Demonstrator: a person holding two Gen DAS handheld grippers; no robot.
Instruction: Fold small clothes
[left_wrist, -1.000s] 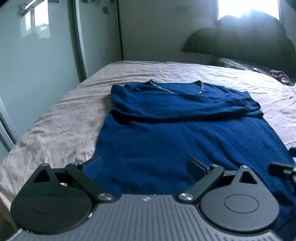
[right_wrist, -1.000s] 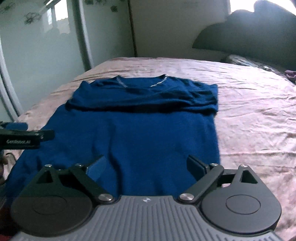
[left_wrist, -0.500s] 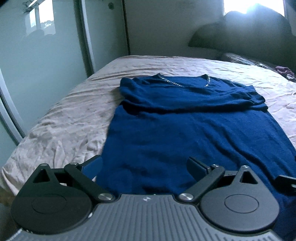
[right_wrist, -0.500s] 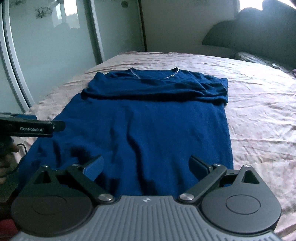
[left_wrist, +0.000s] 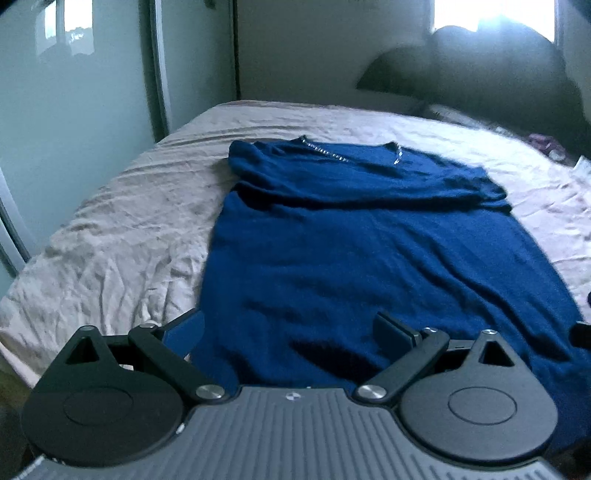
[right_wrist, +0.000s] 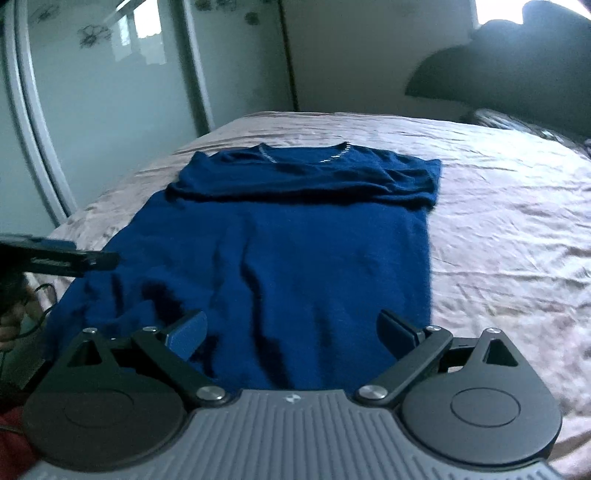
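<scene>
A dark blue top (left_wrist: 369, 236) lies flat on the bed, neckline at the far end, both sleeves folded in across the chest; it also shows in the right wrist view (right_wrist: 295, 243). My left gripper (left_wrist: 288, 332) is open and empty, hovering over the near left part of the hem. My right gripper (right_wrist: 291, 330) is open and empty over the near right part of the hem. The left gripper also shows from the side at the left edge of the right wrist view (right_wrist: 66, 256).
The bed has a wrinkled pale pink sheet (left_wrist: 122, 236) with its near left edge close to me. Mirrored wardrobe doors (right_wrist: 92, 110) stand along the left. A dark headboard (left_wrist: 480, 70) and some small items (left_wrist: 546, 142) are at the far right.
Both grippers have pulled back toward me and risen, so the top looks farther away. Both stay open. The top has not moved.
</scene>
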